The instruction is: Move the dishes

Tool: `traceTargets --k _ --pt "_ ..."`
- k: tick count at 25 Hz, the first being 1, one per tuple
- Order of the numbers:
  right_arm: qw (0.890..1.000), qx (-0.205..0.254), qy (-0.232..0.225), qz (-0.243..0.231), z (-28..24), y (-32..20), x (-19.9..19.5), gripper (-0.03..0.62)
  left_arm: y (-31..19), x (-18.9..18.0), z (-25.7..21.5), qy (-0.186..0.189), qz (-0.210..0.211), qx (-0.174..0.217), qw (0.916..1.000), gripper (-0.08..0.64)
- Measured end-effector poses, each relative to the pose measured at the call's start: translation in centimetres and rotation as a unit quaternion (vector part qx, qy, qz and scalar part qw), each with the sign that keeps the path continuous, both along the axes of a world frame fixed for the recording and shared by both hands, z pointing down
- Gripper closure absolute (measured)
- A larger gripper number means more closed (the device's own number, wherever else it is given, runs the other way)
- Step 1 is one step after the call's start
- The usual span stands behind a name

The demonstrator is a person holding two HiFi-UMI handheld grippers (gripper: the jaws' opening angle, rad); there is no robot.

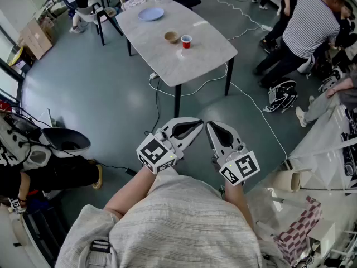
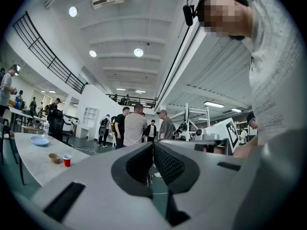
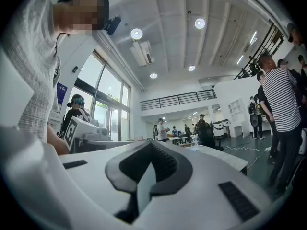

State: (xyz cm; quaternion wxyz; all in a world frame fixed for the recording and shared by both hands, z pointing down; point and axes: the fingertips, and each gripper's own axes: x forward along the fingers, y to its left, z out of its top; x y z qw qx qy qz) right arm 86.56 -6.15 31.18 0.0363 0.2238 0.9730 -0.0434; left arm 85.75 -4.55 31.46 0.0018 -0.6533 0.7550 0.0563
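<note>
Holding level just ahead of the person's body, the left gripper (image 1: pixel 196 125) is clenched, its jaws together with nothing between them. The right gripper (image 1: pixel 212 128) is likewise clamped closed and empty, and the tips of the two sit just beside each other above the floor. Both are well apart from the white table (image 1: pixel 201 60) beyond. On it stand a small brown bowl (image 1: pixel 172 37) and a red cup (image 1: pixel 186 41) just beside it. A blue plate (image 1: pixel 151 14) lies near the far end.
</note>
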Motion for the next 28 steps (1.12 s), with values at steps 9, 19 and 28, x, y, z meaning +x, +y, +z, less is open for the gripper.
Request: traceTargets --k 9,19,28 --pt "1.000 -0.004 0.003 0.003 0.0 1.3 0.6 0.575 1.3 0.5 0.0 0.008 0.003 0.001 1.0000 0.540" --pt "1.000 0.005 0.011 0.024 0.4 0.5 2.2 0.575 0.1 1.9 0.4 0.023 0.029 0.009 0.9993 0.540" --pt "1.000 -0.014 0.005 0.022 0.2 0.6 2.2 0.575 0.2 1.6 0.8 0.034 0.036 0.007 0.9988 0.540"
